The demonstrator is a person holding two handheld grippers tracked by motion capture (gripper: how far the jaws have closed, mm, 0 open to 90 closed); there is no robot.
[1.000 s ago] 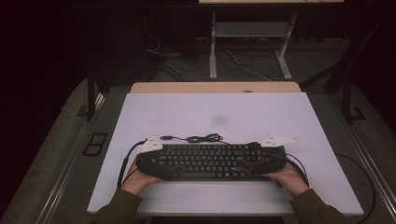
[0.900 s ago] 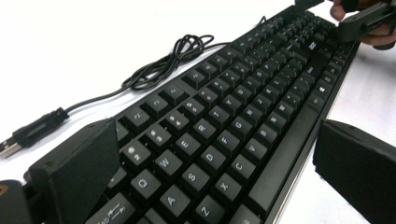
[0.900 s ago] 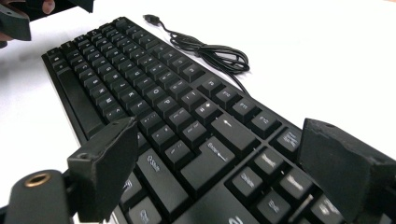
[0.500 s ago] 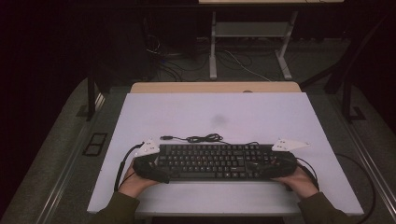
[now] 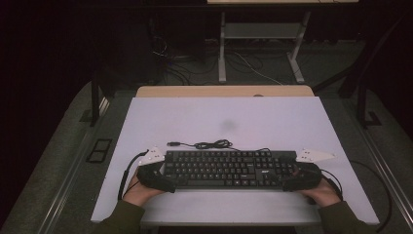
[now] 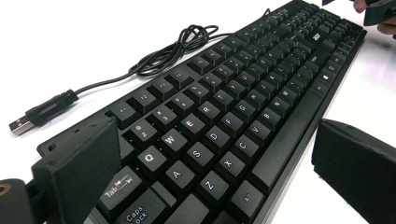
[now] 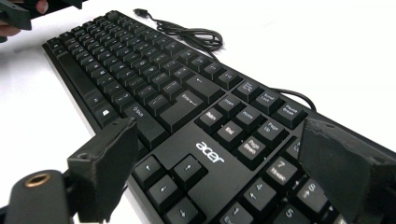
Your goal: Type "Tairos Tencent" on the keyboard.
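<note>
Straddling keyboard [image 5: 226, 169] ends | left hand-held gripper [image 5: 157, 176] spread | right hand-held gripper [image 5: 301, 177] spread | contact unclear

left hand-held gripper [image 5: 158, 176] jaws spread wide, right hand-held gripper [image 5: 297, 178] likewise, both forearms low, angled inward

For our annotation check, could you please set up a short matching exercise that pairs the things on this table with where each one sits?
Things:
1. keyboard
2. USB plug
3. left gripper
4. right gripper

Places:
A. at the keyboard's number-pad end
B. lying on the white table behind the keyboard, at the free end of the cable
C. at the keyboard's Tab and Caps Lock end
D. flat on the table between the two grippers

Pairs: 1-D, 2-B, 3-C, 4-A
</note>
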